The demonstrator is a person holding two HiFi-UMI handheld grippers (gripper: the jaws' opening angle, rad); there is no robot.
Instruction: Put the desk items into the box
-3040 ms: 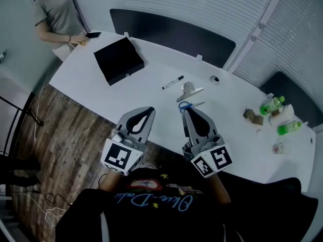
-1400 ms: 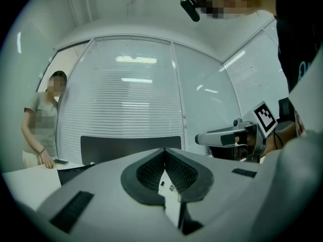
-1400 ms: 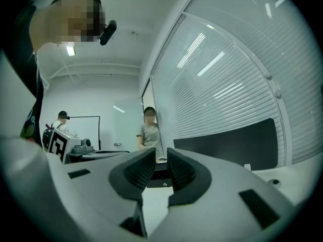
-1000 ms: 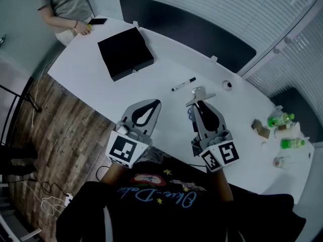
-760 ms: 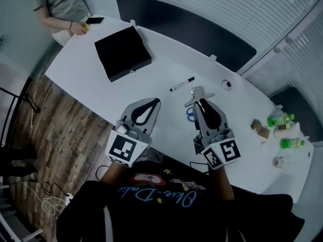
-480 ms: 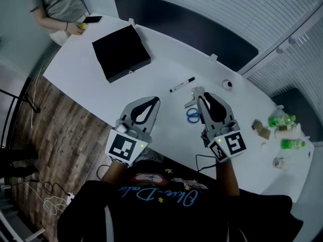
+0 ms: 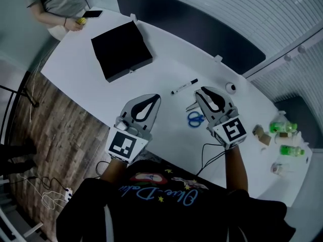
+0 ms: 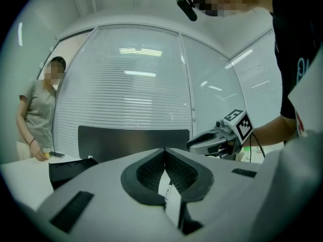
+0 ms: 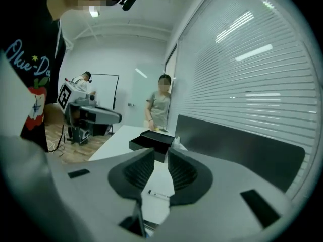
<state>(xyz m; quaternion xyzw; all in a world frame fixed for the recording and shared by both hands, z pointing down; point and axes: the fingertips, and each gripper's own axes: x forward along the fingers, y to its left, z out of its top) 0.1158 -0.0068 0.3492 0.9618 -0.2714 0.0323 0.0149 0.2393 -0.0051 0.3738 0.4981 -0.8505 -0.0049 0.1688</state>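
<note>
R gripper over desk: jaws have just been opening, now a narrow gap w/ nothing btwn the pads. Marker lies just ahead of & below its tips. Black box is well beyond, straight ahead. Blue scissors lie just beside it, twd L gripper, which is closed & empty.

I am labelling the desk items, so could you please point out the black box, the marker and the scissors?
black box (image 7: 121, 50), head view, middle of its top.
marker (image 7: 184, 86), head view, middle of its barrel.
scissors (image 7: 196, 119), head view, where the blue handles meet.
</note>
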